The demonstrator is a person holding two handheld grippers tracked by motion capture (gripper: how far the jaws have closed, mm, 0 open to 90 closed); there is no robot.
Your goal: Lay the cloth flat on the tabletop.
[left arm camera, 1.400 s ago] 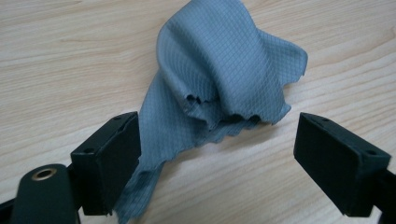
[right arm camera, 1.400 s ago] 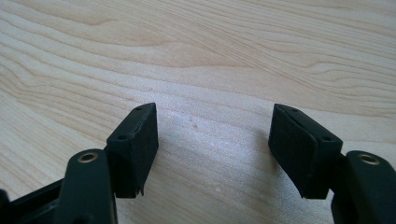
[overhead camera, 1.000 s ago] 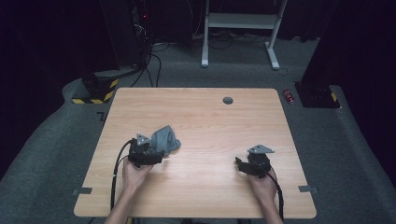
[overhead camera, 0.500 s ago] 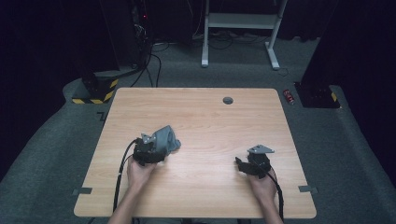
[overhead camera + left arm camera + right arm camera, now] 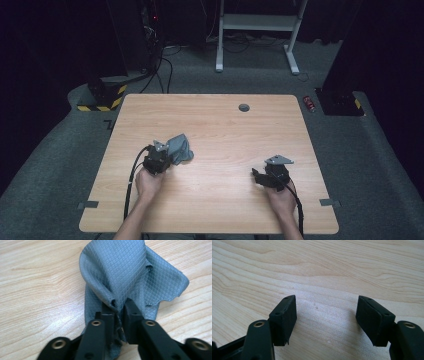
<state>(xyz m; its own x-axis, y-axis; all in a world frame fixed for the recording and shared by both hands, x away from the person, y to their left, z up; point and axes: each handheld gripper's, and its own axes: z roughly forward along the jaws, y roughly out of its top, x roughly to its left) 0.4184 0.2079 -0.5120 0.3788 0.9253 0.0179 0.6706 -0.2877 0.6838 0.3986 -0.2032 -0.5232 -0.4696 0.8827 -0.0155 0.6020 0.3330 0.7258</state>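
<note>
**Left gripper clamped on a grey cloth; right gripper apart over bare wood**

The desk (image 5: pixel 215 125), a light wood-grain top, carries all the items shown. On its left half lies the grey cloth (image 5: pixel 179 148), a crumpled piece with a fine diamond weave; in the left gripper view the cloth (image 5: pixel 125 272) rises in folds from the jaws and spreads onto the wood beyond them. The left gripper (image 5: pixel 161 159), held in the person's left hand (image 5: pixel 148 182), sits at the near edge of the cloth; its jaws are closed together on a bunched fold of the fabric (image 5: pixel 117 312). The right gripper (image 5: pixel 262 177), held in the right hand (image 5: pixel 281 196), rests well apart from the cloth on the desk's right half. Its jaws stand wide apart (image 5: pixel 327 312), with only bare wood between them. A small dark round fitting (image 5: pixel 243 107) sits near the far edge of the desk.
</note>
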